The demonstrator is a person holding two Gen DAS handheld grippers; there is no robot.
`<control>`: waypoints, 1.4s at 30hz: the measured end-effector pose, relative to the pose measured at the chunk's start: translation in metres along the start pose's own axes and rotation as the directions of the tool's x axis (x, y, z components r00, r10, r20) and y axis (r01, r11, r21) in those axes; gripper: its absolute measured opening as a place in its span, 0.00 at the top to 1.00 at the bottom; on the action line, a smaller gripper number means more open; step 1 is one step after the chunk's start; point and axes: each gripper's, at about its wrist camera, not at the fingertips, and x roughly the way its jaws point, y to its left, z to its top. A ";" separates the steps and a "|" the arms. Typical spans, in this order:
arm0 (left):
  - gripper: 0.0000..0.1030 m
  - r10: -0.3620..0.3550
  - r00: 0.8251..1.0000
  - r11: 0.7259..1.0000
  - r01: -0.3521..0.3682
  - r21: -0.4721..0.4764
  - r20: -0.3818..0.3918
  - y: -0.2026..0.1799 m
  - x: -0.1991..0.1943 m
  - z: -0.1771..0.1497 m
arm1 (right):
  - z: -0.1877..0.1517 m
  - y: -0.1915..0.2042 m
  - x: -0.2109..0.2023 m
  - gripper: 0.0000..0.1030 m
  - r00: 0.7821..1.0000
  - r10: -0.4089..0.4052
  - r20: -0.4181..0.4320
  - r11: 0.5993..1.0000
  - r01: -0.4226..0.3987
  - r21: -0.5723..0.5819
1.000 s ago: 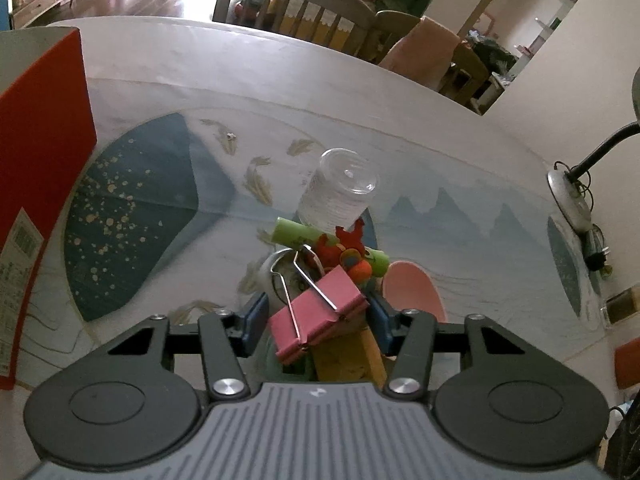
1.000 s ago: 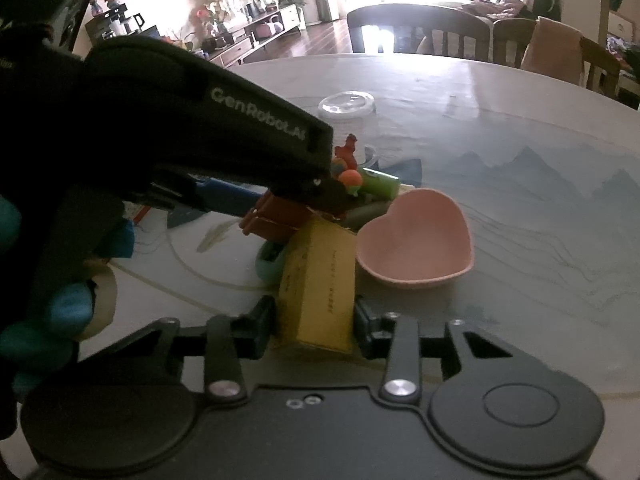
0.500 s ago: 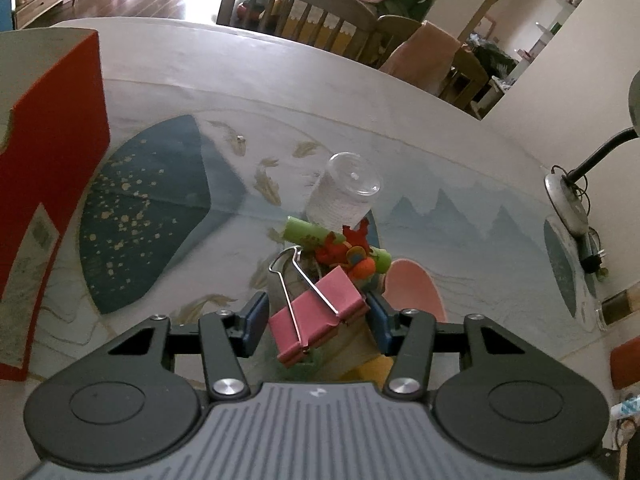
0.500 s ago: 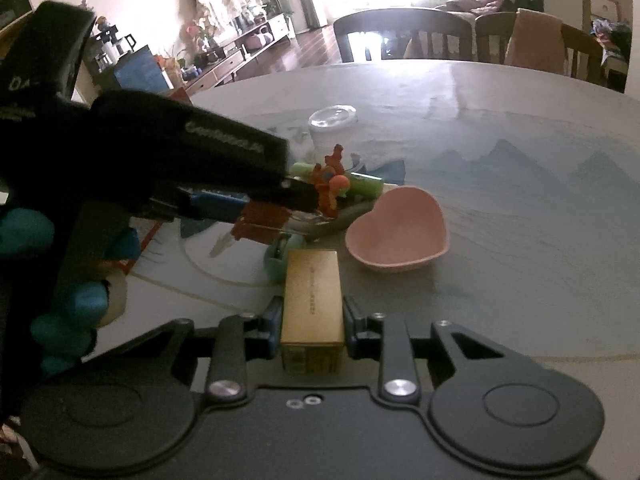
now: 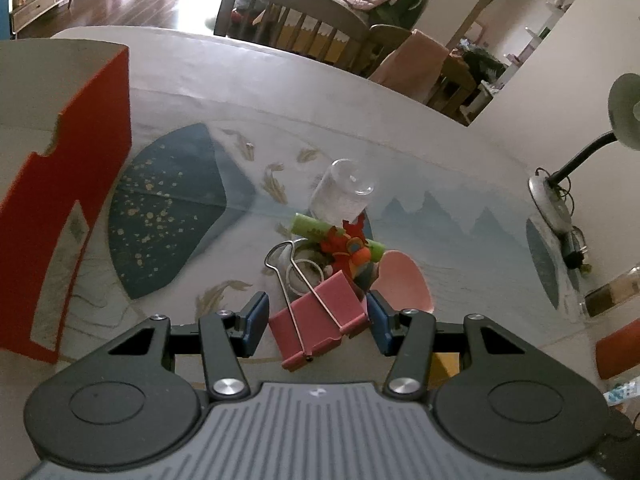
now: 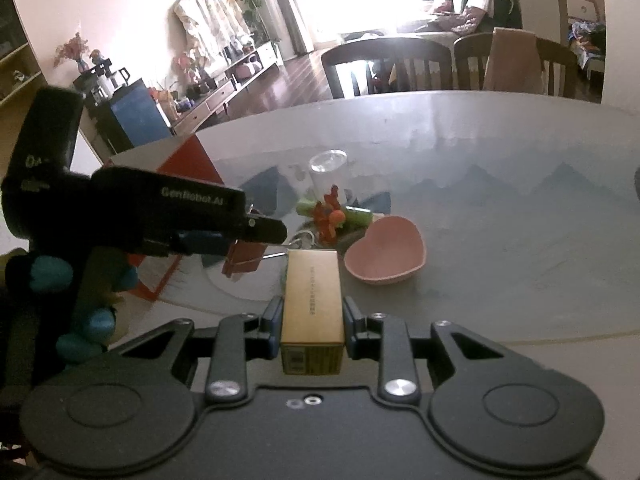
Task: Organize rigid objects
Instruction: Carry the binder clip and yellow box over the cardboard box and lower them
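A pink binder clip with its wire handles up sits between the blue pads of my left gripper, which is shut on it above the table. My right gripper is shut on a long yellow box, which lies straight between its fingers, lifted off the table. In the right wrist view the left gripper hangs to the left with the clip under its tip. Beyond them a pile holds a green tube, a red-orange toy and an upturned clear cup.
A pink heart-shaped bowl stands right of the pile. A tall red and white carton stands at the left of the round table. A desk lamp is at the right edge, with chairs behind the far rim.
Both grippers have risen from the pile. The yellow box, tilted between wider jaws earlier, now sits straight and clamped in the right gripper. The left gripper still holds the clip.
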 end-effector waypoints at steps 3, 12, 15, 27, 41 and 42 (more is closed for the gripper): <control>0.50 -0.005 1.000 1.000 0.005 0.005 0.006 0.002 -0.011 0.000 | 0.002 0.005 -0.009 0.72 1.000 -0.004 0.010 1.000 0.004 -0.006; 0.50 -0.035 0.999 0.999 0.034 0.024 0.036 0.015 -0.055 0.004 | 0.015 0.034 -0.028 0.72 0.999 -0.021 0.047 0.999 0.022 -0.028; 0.49 -0.042 0.998 0.999 0.041 0.022 0.047 0.023 -0.069 0.007 | 0.021 0.048 -0.032 0.72 0.998 -0.025 0.063 0.999 0.028 -0.040; 0.49 -0.042 0.992 0.998 0.036 0.053 0.118 0.065 -0.120 0.026 | 0.045 0.114 -0.024 0.72 0.993 -0.028 0.117 0.995 0.039 -0.095; 0.49 -0.012 0.987 0.998 0.003 0.060 0.158 0.139 -0.164 0.045 | 0.066 0.194 0.014 0.72 0.989 0.000 0.148 0.989 0.022 -0.148; 0.49 -0.008 0.987 0.998 -0.001 0.059 0.160 0.145 -0.166 0.047 | 0.067 0.198 0.016 0.72 0.989 0.002 0.149 0.988 0.020 -0.151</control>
